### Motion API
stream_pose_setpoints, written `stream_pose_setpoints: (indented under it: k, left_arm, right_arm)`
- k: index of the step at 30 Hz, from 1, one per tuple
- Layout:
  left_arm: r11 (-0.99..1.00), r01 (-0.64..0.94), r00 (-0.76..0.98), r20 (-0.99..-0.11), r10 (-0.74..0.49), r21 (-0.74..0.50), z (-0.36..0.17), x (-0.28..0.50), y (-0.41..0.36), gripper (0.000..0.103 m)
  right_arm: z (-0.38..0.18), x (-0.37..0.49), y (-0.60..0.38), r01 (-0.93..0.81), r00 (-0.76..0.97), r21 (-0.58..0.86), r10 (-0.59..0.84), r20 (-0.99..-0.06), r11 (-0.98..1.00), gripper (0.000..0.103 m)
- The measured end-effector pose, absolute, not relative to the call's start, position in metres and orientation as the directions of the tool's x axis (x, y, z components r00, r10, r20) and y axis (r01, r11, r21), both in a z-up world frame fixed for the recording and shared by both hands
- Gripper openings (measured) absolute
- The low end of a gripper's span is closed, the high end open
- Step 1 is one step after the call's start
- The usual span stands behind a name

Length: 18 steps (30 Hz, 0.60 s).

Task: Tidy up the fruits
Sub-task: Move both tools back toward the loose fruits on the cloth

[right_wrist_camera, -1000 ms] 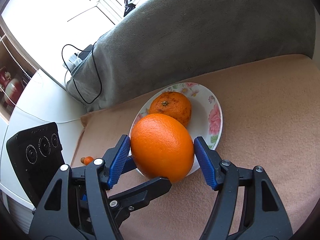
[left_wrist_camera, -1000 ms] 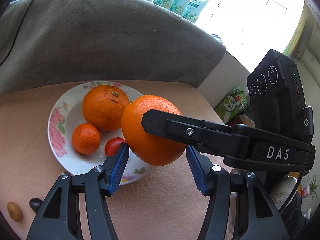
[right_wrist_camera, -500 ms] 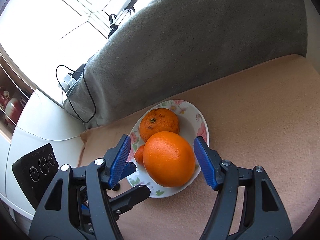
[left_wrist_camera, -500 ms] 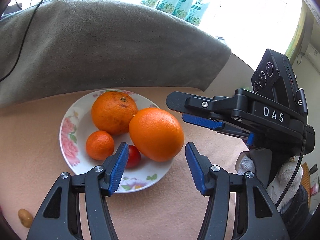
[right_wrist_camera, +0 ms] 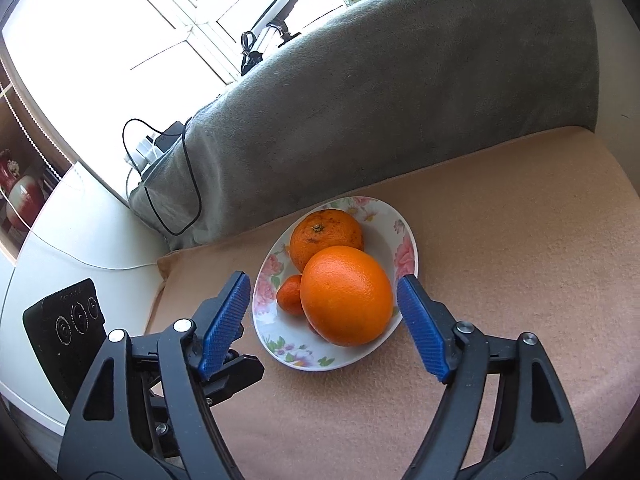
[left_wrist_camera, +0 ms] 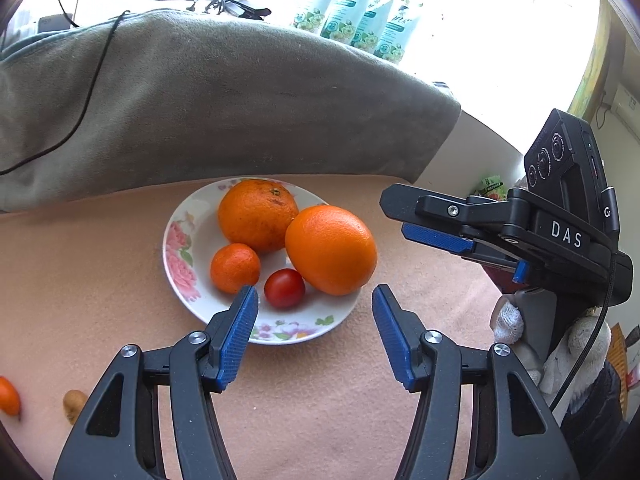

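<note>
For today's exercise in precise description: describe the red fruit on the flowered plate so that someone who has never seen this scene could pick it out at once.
Find the white flowered plate on the tan cloth in front of the grey blanket. Four fruits lie on it; look at its near edge, between the small mandarin and the big smooth orange. The cherry tomato is the only red, glossy fruit and the smallest of the four.

Peach-coloured blanket as bearing surface; floral plate directly on it; near left edge, small brownish lump and orange fruit.
</note>
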<state>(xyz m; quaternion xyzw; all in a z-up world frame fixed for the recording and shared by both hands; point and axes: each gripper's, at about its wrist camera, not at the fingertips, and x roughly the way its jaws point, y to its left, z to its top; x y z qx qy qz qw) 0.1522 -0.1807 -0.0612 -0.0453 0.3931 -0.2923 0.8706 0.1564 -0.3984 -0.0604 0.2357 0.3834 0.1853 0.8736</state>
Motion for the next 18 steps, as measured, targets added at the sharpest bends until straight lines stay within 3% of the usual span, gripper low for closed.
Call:
stream_pose_setpoints:
  k: [18]
  left_arm:
    - [0.883, 0.386, 0.647, -0.604, -0.465, -0.268, -0.050, 0.097, -0.089, 0.059]
  right_arm:
    - [-0.041, 0.091, -0.334, -0.302, 0.698, 0.334, 0.446, -0.560, 0.893, 0.083]
